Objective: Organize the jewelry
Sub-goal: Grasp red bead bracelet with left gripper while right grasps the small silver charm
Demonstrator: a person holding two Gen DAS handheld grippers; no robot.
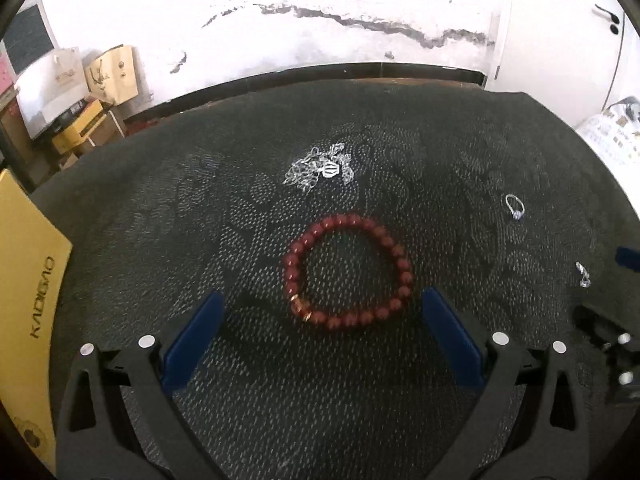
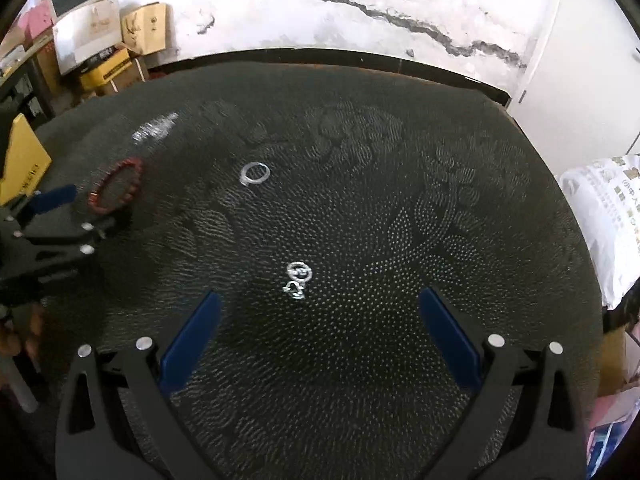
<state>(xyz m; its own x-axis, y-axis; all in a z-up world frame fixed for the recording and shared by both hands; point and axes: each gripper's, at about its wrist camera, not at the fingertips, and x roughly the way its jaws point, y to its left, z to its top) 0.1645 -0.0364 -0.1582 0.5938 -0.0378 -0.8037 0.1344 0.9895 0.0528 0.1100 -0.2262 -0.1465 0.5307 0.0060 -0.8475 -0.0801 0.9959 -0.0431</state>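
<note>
A dark red bead bracelet (image 1: pixel 347 270) lies flat on the black dotted cloth (image 1: pixel 160 220), just ahead of and between the open blue fingers of my left gripper (image 1: pixel 322 300). A silver chain necklace (image 1: pixel 320 167) is bunched behind it. A silver ring (image 1: pixel 514 205) and small silver earrings (image 1: pixel 583 274) lie to the right. My right gripper (image 2: pixel 319 300) is open and empty, with the earrings (image 2: pixel 298 278) just ahead between its fingers. The ring (image 2: pixel 255 173) lies farther back, and the bracelet (image 2: pixel 117 192) and left gripper (image 2: pixel 60 216) show at the left.
A yellow box (image 1: pixel 28 280) lies on the table's left edge. Cardboard boxes and paper bags (image 1: pixel 80 92) are stacked beyond the table at the back left. A cracked white wall (image 1: pixel 320 20) stands behind. A white printed bag (image 2: pixel 604 208) sits off the right edge.
</note>
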